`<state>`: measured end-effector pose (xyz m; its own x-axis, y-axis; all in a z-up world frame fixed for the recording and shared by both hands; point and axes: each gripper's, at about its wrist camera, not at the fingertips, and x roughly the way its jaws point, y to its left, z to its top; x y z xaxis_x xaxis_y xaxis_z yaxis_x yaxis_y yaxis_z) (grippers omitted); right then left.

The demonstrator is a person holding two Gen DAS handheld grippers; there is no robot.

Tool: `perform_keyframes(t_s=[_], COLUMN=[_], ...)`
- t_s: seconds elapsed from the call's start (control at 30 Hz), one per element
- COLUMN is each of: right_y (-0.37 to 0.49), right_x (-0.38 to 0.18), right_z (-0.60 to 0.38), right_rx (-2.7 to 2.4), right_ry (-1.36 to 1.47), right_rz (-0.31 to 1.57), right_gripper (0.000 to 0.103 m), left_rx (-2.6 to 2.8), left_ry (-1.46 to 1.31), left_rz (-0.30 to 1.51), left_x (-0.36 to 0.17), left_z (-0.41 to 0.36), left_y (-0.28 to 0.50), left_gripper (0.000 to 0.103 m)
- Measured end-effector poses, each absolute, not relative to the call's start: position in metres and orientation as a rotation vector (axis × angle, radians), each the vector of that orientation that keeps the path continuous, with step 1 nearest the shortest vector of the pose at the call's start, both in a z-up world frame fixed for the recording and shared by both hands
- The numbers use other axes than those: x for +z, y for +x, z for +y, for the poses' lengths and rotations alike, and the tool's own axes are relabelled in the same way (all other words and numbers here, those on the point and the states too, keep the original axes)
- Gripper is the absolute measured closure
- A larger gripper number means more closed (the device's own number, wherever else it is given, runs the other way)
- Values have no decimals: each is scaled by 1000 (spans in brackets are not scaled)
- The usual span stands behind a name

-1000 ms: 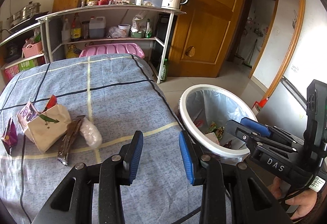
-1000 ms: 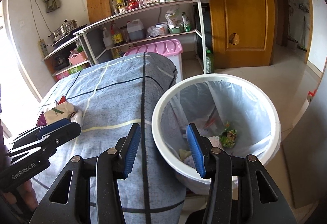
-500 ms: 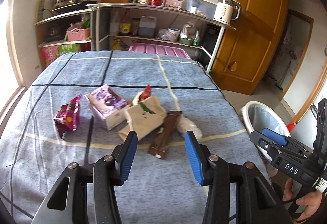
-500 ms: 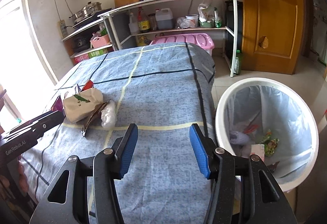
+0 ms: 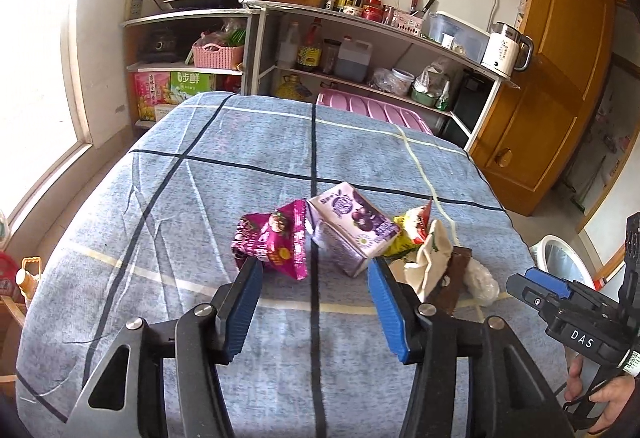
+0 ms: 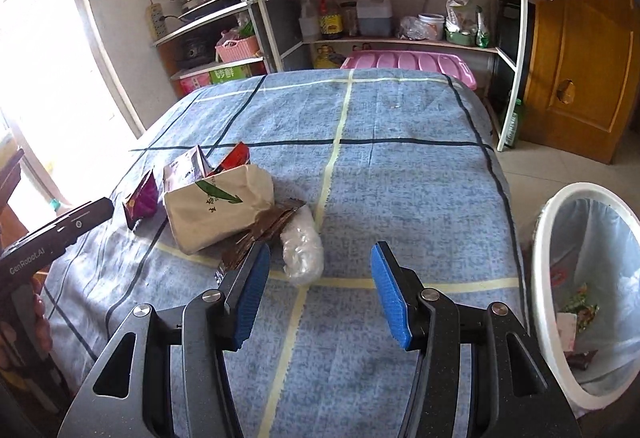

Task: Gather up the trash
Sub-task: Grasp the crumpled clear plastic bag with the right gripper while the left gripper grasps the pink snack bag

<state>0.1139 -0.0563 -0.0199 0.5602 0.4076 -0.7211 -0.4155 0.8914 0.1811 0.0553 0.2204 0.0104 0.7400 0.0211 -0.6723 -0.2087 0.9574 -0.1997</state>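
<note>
**Ana:** Both tongs are empty. Left gripper (image 5: 315,302) has just been spreading its jaws, with nothing between them, and right gripper (image 6: 320,292) has also just been opening a little, equally bare.

**Ben:** So where's the trash?

**Ana:** Heaped on the left part of the blue checked bedspread (image 6: 400,142). From the left wrist view: a magenta snack wrapper (image 5: 276,244) nearest the left tongs, a purple drink carton (image 5: 352,228) touching it on the right, then a beige paper bag (image 6: 218,212) with a red-and-yellow packet (image 5: 412,230) poking out behind it, a brown wrapper (image 6: 260,234) under the bag's edge, and a clear crumpled plastic wad (image 6: 302,250) at the right end.

**Ben:** And the bin?

**Ana:** White bin (image 6: 560,206) with its liner stands on the floor off the bed's right side, already holding a few scraps. I'd judge the job partly done: some is in, but the whole heap remains.

**Ben:** Poses?

**Ana:** Both tilt down toward the bed. Left aims at the magenta wrapper and carton; right sits just short of the plastic wad. A hand (image 5: 608,398) grips the right tool's handle.
</note>
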Motion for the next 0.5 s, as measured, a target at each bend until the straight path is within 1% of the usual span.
perform_keyframes(t_s=[0.2, 0.37, 0.43, 0.5], right_y=[129, 138, 138, 139], right_x=[-41, -51, -54, -54], right_z=[-33, -24, -24, -26], right_rx=[470, 473, 463, 457], right_ry=[-67, -86, -91, -78], right_rz=[892, 911, 916, 912], right_gripper=[49, 50, 50, 60], left_rx=[148, 139, 116, 107], left_ry=[-297, -290, -301, -296], left_rz=[752, 768, 778, 782], left_x=[-1, -8, -12, -14], left_z=[251, 261, 265, 266], left_y=[62, 72, 77, 82], left_gripper=[48, 48, 43, 42])
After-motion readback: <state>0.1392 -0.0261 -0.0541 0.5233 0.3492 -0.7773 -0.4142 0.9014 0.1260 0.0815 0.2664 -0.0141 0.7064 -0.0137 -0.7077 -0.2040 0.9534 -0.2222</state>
